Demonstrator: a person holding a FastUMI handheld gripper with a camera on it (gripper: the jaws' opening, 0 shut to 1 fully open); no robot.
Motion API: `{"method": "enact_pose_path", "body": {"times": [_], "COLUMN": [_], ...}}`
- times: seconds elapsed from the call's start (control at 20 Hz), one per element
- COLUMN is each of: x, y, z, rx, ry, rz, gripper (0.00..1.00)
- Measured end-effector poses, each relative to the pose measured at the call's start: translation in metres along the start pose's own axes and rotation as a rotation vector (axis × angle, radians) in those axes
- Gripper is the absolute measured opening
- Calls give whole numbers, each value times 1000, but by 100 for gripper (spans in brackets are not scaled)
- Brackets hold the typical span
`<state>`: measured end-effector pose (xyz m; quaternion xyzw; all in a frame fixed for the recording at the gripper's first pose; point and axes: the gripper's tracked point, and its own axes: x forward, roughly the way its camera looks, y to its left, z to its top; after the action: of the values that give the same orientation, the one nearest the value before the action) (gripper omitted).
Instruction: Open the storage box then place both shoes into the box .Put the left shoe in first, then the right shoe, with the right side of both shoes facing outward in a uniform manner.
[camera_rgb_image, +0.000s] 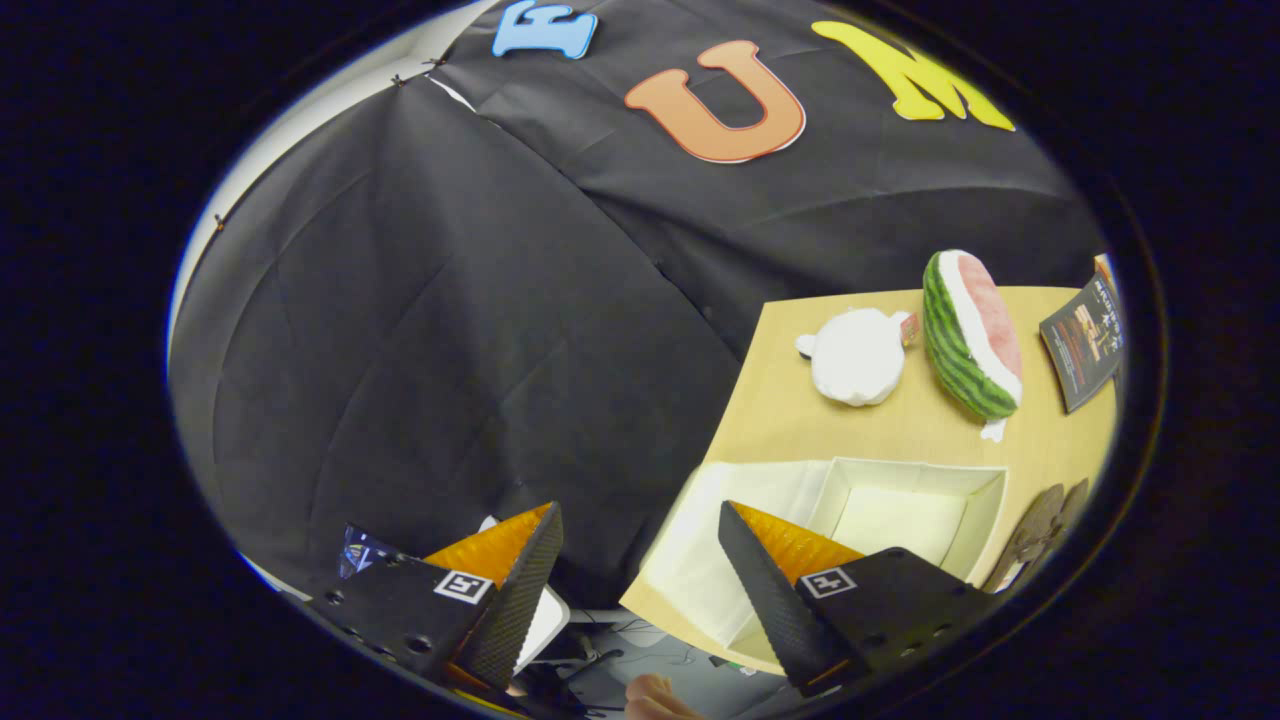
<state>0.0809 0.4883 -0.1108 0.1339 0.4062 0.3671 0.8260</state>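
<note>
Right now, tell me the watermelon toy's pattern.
Green-striped rind, white band, pink flesh on the watermelon toy; gripper view shows it.

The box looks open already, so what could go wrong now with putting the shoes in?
1. The box sits near the table's edge, so a push might slide it off.
2. The dark shoe lies beside the box, partly hidden, so its facing is hard to tell and it might go in turned wrongly.
3. The gripper, jaws open and empty, is mostly off the table, so it might bump the box wall coming in.
</note>
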Motion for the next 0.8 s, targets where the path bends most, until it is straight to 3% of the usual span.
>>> {"method": "enact_pose_path", "body": {"times": [0.3,0.8], "x": [-49,-155], "y": [-91,-280], "z": [-24,-107], "rx": [-67,1], "ry": [-8,56], "rz": [-140,-309], "gripper": [96,96]}}
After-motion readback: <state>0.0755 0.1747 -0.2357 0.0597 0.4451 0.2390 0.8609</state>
